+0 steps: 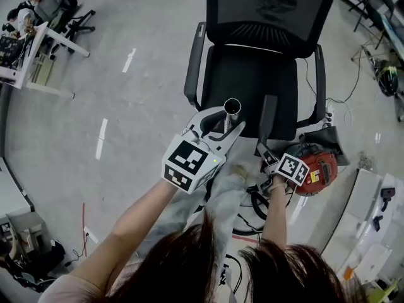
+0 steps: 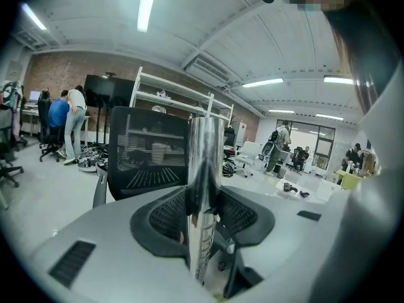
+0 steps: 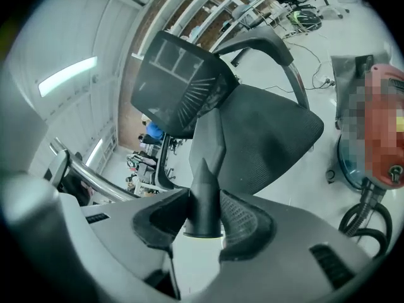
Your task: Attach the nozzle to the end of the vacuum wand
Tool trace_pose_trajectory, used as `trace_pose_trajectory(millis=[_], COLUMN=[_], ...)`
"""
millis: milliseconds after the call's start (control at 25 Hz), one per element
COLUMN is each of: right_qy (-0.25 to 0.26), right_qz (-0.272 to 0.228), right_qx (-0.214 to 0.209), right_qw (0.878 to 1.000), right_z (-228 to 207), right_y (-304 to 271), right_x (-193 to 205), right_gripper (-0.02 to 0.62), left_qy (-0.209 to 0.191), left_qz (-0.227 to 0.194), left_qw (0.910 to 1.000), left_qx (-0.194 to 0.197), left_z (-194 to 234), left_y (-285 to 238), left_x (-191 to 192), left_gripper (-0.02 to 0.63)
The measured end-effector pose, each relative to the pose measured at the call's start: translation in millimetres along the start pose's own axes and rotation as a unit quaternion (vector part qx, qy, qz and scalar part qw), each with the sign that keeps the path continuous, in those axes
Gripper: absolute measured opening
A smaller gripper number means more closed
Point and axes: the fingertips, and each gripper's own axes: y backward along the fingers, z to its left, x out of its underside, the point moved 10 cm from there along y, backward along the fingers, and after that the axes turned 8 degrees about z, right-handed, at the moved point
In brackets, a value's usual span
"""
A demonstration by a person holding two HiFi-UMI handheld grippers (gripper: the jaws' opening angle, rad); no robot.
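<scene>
Black mesh office chair [image 1: 262, 55] on grey floor [image 1: 126, 100].

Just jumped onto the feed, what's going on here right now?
A person is working with a gripper in each hand. The left gripper is shut on the shiny metal vacuum wand, held with its open end up. The right gripper is shut on the dark tapered nozzle. The two parts are side by side near the black office chair, not yet joined. The red vacuum cleaner sits on the floor to the right.
</scene>
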Motion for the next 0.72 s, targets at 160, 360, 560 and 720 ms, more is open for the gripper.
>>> trace_pose_trajectory(millis=[160,360,560,720], right_qy=[-0.008,-0.017,-0.013,-0.011], right_qz=[-0.024,-0.043,-0.067,-0.094], right_qx=[-0.012,-0.018,-0.036,-0.065], right_qw=[1.000,0.999,0.997,0.993], right_z=[23,50,83,106], right_y=[7,17,32,43], right_x=[2,4,4,2], right_gripper=[0.170,0.170,0.170,0.170], left_qy=[0.000,-0.002,-0.012,-0.017], left_qz=[0.003,0.012,0.014,0.014], left_qw=[1.0000,0.9998,0.9996,0.9996], left_qx=[0.007,0.014,0.020,0.019], left_z=[4,3,-1,-6], left_y=[11,18,25,28], left_x=[1,-2,-6,-7], left_gripper=[0.156,0.156,0.156,0.156])
